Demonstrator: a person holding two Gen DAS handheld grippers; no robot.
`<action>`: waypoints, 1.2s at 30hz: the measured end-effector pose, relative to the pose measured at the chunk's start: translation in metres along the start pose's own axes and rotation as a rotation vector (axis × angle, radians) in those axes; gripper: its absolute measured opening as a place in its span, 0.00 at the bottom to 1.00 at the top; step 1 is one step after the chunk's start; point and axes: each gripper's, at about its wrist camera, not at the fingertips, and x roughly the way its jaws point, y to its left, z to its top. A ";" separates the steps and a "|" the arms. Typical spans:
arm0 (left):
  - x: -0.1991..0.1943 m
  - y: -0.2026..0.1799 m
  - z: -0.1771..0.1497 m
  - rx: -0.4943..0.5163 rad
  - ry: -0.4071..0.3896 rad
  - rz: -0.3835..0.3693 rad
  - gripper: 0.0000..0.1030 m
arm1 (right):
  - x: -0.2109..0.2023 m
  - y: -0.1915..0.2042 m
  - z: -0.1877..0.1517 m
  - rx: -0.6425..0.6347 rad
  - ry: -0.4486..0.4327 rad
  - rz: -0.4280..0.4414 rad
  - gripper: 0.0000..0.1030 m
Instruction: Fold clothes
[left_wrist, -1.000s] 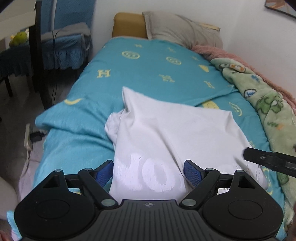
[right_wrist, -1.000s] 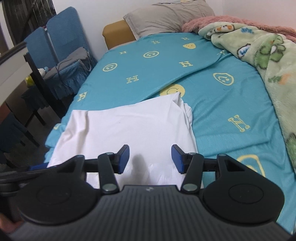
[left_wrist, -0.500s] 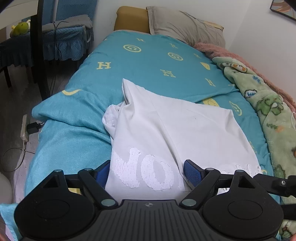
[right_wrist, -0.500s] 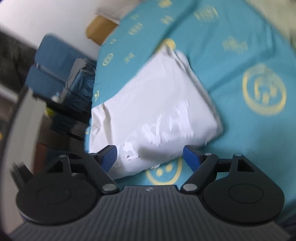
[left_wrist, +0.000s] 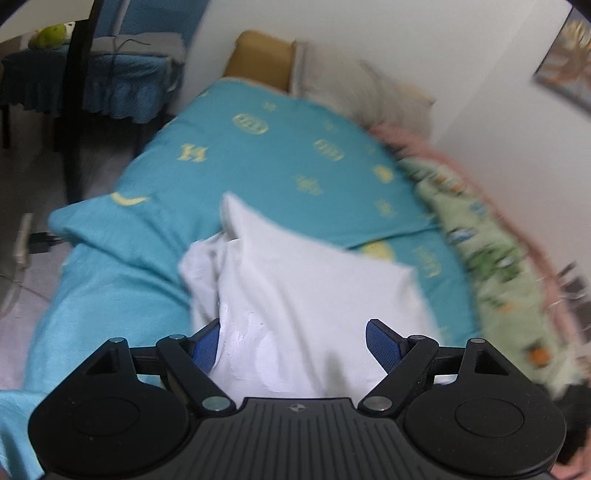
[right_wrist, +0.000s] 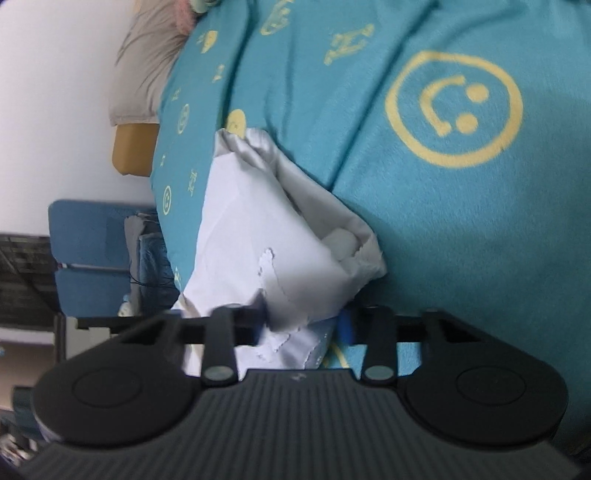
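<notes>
While your left gripper (left_wrist: 291, 341) gapes wide, holding nothing, over the white printed cotton T-shirt (left_wrist: 310, 295), your right gripper (right_wrist: 303, 321) jaws look half-closed around its hem; next, confirm grip, then fold across.

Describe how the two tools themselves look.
Both alike: the left tool and right tool have a black ribbed body, two round black discs, black linkage arms with silver pivot pins, and blue textured pads. No cables or sleeves show.

Home bedroom: bed (left_wrist: 280, 155) with teal cover, pillow (left_wrist: 354, 88), blanket (left_wrist: 491, 251).
</notes>
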 end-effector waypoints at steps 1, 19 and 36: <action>-0.004 -0.002 -0.001 -0.009 0.008 -0.042 0.82 | -0.002 0.004 -0.001 -0.020 -0.009 0.004 0.27; 0.012 0.010 -0.008 -0.267 0.127 -0.335 0.89 | -0.016 0.026 0.009 -0.149 -0.074 0.077 0.20; -0.005 0.049 0.018 -0.277 -0.055 -0.058 0.88 | -0.018 0.025 0.009 -0.144 -0.083 0.072 0.20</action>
